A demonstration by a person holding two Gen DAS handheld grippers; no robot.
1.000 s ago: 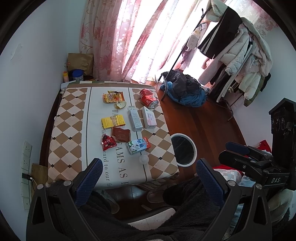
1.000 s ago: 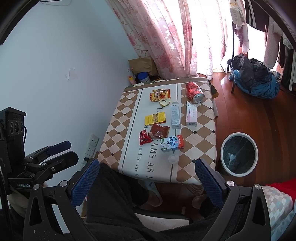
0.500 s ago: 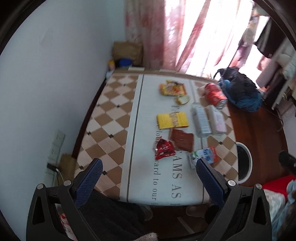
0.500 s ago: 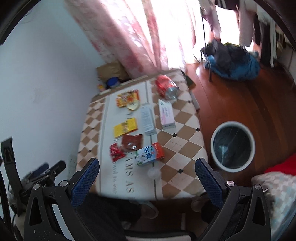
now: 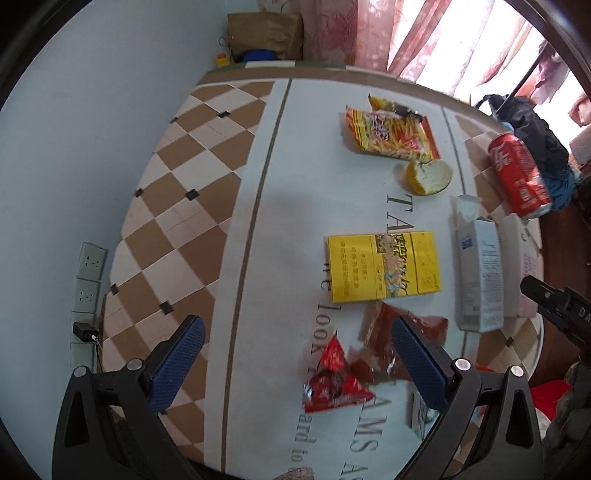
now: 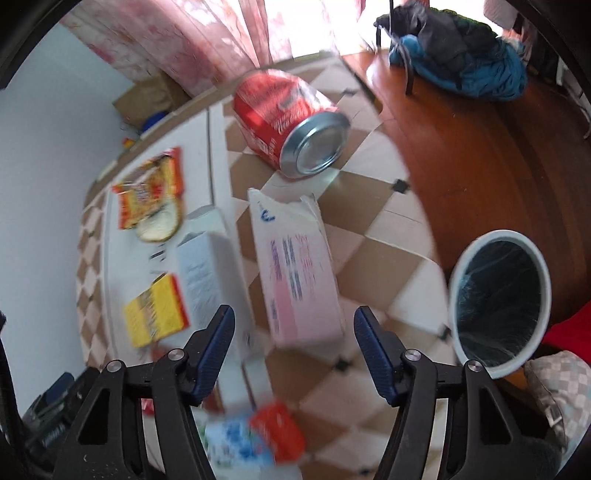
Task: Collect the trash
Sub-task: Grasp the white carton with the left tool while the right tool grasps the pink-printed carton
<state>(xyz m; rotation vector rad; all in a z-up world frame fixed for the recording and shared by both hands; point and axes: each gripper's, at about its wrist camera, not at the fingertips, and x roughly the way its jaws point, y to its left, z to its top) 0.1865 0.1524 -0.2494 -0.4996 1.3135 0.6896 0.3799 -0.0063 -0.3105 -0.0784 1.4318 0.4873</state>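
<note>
The left wrist view looks down steeply on the worktop (image 5: 207, 192) from above its near edge, facing the far edge by the curtain (image 5: 424, 33); its blue fingers (image 5: 177, 363) frame the bottom. It sits close over the yellow box (image 5: 384, 266) and the red wrapper (image 5: 332, 380). The right wrist view hangs nearer the worktop's right edge, tilted toward the far right corner, close above the pink box (image 6: 299, 280), with the bin (image 6: 498, 306) on the floor at right; this view is blurred. Both views share the red can (image 5: 519, 175), the white carton (image 5: 478, 273), the yellow box and the snack bag (image 5: 391, 134)
</note>
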